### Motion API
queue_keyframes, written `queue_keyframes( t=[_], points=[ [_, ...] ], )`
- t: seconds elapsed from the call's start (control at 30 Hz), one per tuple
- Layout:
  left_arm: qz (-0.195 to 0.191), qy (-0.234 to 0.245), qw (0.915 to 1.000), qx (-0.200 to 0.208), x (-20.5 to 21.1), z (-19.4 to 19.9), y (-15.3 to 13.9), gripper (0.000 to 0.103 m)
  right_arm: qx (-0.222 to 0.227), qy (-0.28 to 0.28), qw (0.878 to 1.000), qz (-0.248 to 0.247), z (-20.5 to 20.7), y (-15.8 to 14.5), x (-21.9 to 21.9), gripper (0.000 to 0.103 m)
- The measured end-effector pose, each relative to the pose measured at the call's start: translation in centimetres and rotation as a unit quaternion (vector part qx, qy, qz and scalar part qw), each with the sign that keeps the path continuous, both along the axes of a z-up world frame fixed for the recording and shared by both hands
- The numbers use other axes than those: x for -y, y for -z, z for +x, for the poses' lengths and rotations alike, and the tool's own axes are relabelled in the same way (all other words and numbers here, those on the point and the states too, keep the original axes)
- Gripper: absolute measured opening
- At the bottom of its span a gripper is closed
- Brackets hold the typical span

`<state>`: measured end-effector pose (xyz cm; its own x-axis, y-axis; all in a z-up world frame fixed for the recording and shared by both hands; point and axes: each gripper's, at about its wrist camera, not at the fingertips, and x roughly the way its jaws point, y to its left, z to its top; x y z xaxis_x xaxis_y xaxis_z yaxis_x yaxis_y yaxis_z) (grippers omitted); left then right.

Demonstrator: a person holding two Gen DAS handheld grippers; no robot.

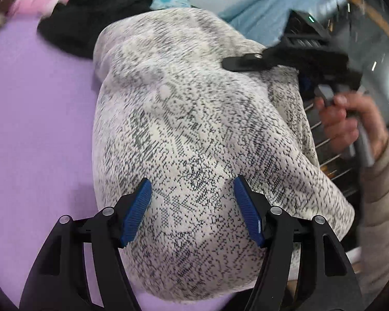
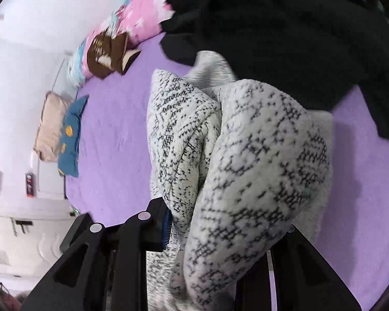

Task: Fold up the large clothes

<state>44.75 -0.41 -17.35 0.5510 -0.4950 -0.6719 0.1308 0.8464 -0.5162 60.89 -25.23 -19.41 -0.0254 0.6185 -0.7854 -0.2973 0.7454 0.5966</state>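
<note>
Blue-padded fingers [image 1: 137,212] of the left gripper [image 1: 193,210] stand spread apart above the white-and-black knit sweater [image 1: 194,129], pinching nothing. Across from it, the right gripper [image 2: 220,233] seems clenched on a bunched fold of that sweater, though cloth hides most of its jaws. Beneath everything spreads the purple bedsheet [image 1: 39,129], where the sweater lies heaped near the bed's edge. A black garment [image 2: 285,39] touches the sweater's far end. Behind it lies a pink patterned blanket [image 2: 142,10]. The person's right hand [image 1: 350,121] grips the right gripper's handle.
</note>
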Motion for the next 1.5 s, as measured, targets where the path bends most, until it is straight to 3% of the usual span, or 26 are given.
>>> queue_keyframes(
  t=[0.07, 0.1, 0.17, 0.27, 0.3, 0.37, 0.47, 0.53, 0.63, 0.67, 0.73, 0.83, 0.93, 1.03, 1.17, 1.23, 1.5],
  points=[
    [0.074, -0.008, 0.9972, 0.008, 2.9, 0.2, -0.3, 0.063, -0.018, 0.014, 0.999, 0.023, 0.7, 2.5, 2.8, 0.026],
    [0.130, -0.012, 0.9913, 0.019, 4.8, 0.2, -0.3, 0.063, -0.028, 0.026, 0.999, 0.035, 1.1, 3.7, 3.9, 0.027],
    [0.191, -0.017, 0.9810, 0.027, 7.1, 0.5, 0.2, 0.063, -0.048, 0.050, 0.997, 0.045, 1.4, 6.8, 5.6, 0.030],
    [0.238, -0.017, 0.9709, 0.020, 9.9, 1.5, 2.0, 0.063, -0.063, 0.087, 0.994, 0.017, 0.8, 9.5, 6.4, 0.041],
    [0.262, -0.015, 0.9646, 0.027, 11.4, 2.0, 2.6, 0.063, -0.064, 0.095, 0.993, 0.016, 0.4, 9.5, 7.2, 0.049],
    [0.283, -0.017, 0.9584, 0.035, 12.5, 2.8, 2.7, 0.063, -0.035, 0.109, 0.993, -0.033, 0.2, 9.1, 8.1, 0.066],
    [0.308, -0.021, 0.9501, 0.042, 13.7, 1.5, 3.3, 0.063, -0.025, 0.122, 0.991, -0.044, -0.3, 8.1, 9.3, 0.069],
    [0.322, -0.022, 0.9453, 0.045, 15.4, 0.8, 3.7, 0.063, 0.004, 0.117, 0.989, -0.086, -0.8, 6.9, 9.2, 0.080],
    [0.336, -0.023, 0.9403, 0.050, 17.6, -0.1, 5.1, 0.063, 0.061, 0.136, 0.970, -0.192, -2.0, 4.3, 9.5, 0.082],
    [0.338, -0.023, 0.9396, 0.051, 17.8, -0.3, 5.0, 0.063, 0.087, 0.153, 0.963, -0.204, -2.5, 2.8, 9.8, 0.083],
    [0.342, -0.026, 0.9381, 0.051, 18.0, -0.1, 5.1, 0.063, 0.119, 0.175, 0.959, -0.191, -3.1, 0.4, 9.9, 0.088],
    [0.345, -0.029, 0.9363, 0.056, 18.6, -0.7, 5.1, 0.063, 0.136, 0.140, 0.971, -0.137, -3.5, -1.8, 6.7, 0.091],
    [0.334, -0.034, 0.9403, 0.054, 19.3, -2.2, 5.0, 0.063, 0.090, 0.083, 0.988, -0.093, -2.9, -1.5, 1.5, 0.091],
    [0.325, -0.032, 0.9439, 0.051, 18.8, -1.8, 4.8, 0.063, 0.043, 0.021, 0.995, -0.093, -2.7, -1.1, -3.6, 0.091],
    [0.322, -0.033, 0.9447, 0.055, 18.6, -1.7, 4.8, 0.063, 0.025, -0.021, 0.990, -0.138, -0.7, -0.4, -9.3, 0.091],
    [0.322, -0.033, 0.9444, 0.058, 18.6, -1.8, 4.9, 0.063, 0.015, -0.029, 0.982, -0.188, 0.2, 0.8, -11.3, 0.091],
    [0.309, -0.024, 0.9479, 0.075, 18.5, -2.5, 4.9, 0.063, -0.028, 0.025, 0.965, -0.261, 5.6, 9.1, -12.6, 0.091]
  ],
)
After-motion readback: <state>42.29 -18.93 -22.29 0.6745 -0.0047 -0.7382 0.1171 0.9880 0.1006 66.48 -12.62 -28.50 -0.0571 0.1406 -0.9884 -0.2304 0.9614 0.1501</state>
